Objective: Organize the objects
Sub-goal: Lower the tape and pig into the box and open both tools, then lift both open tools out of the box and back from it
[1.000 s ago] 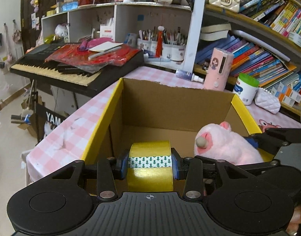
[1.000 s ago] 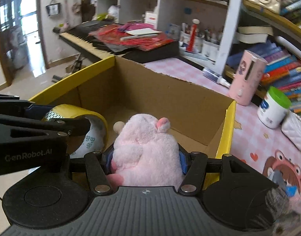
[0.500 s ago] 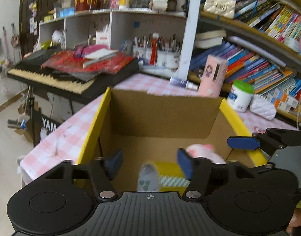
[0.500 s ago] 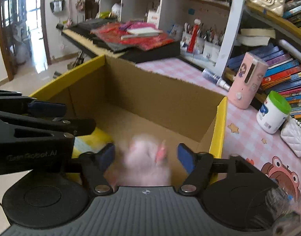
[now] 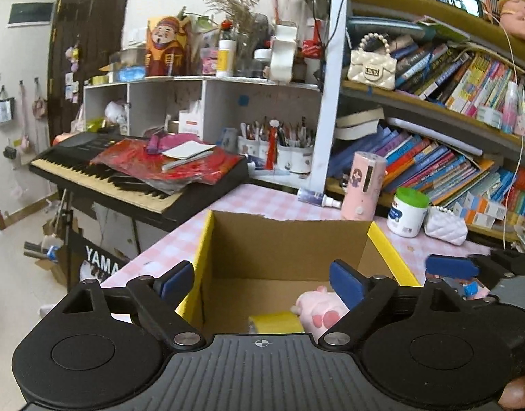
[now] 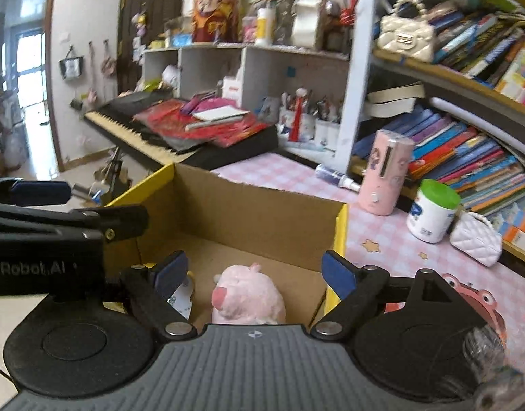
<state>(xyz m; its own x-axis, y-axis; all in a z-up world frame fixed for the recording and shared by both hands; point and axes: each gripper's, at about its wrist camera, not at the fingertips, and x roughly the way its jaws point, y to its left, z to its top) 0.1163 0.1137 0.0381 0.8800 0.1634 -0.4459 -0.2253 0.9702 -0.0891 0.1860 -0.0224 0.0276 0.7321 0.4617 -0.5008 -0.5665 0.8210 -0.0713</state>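
Observation:
A cardboard box with yellow flaps stands on the pink checked table. On its floor lie a yellow tape roll and a pink plush toy, side by side. My left gripper hangs above the box, its jaws opening, with nothing between them. My right gripper is also above the box, jaws opening and empty, with the plush toy lying below it and the tape roll at its left. The left gripper's body shows at the left of the right wrist view.
Behind the box stand a pink cylinder, a white jar with a green lid and a white quilted purse. A keyboard piled with red papers is at the left. Bookshelves fill the right and back.
Both grippers let go: the tape roll and the plush toy dropped onto the box floor. Both grippers opened wide and rose, tilting up so that more of the shelves shows.

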